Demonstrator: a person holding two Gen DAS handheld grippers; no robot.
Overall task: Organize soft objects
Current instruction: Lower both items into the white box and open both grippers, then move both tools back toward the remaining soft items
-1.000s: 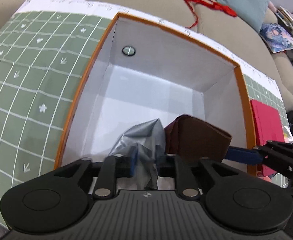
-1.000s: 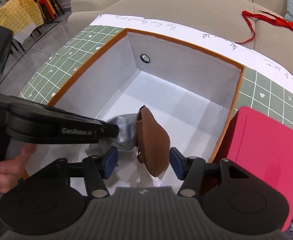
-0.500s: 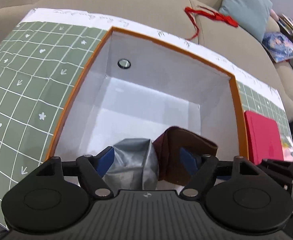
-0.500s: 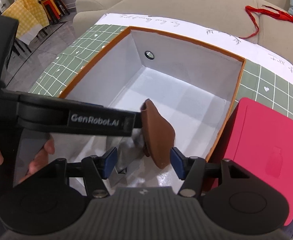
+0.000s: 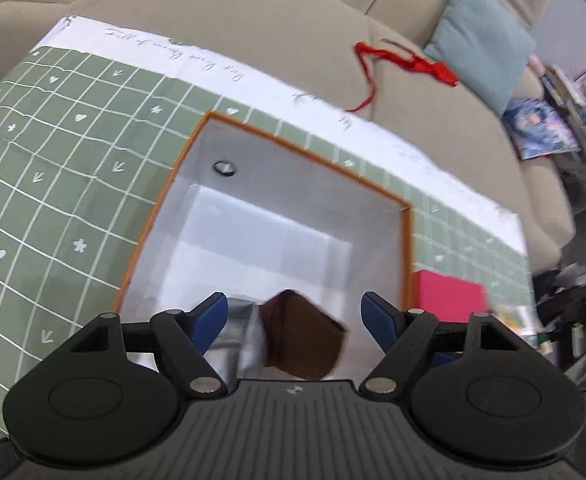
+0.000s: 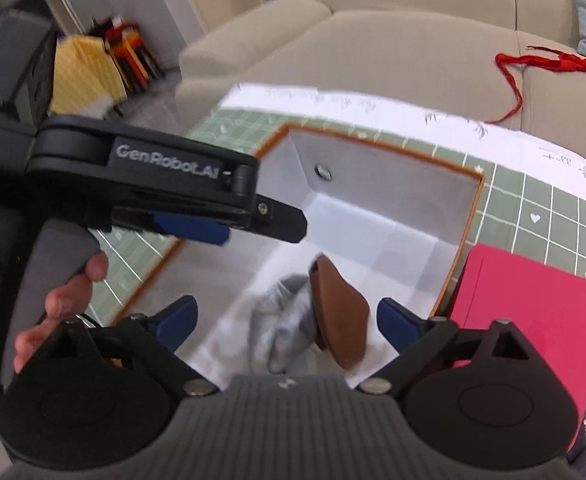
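A white box with an orange rim (image 5: 309, 154) (image 6: 381, 145) stands on the green grid mat (image 5: 53, 168). At its near end lie a brown leather pouch (image 5: 305, 336) (image 6: 341, 316) and a crumpled silver-grey pouch (image 5: 233, 344) (image 6: 289, 320), side by side and touching. My left gripper (image 5: 295, 312) hangs open above them, its pads clear of both. The jaws of my right gripper (image 6: 287, 318) are opening, wide above the pouches with no pad touching them. In the right wrist view the left gripper (image 6: 253, 228) shows side-on, held by a hand (image 6: 65, 292).
A pink box (image 5: 449, 296) (image 6: 533, 304) sits on the mat just right of the white box. Behind the mat is a beige sofa with a red ribbon (image 5: 405, 60) (image 6: 553, 62) and a pale blue cushion (image 5: 481, 36). Yellow and red furniture stands far left.
The left jaws let go of the silver pouch, the right jaws let go of the brown pouch. Both grippers opened wide and rose; the pouches now lie in the box.
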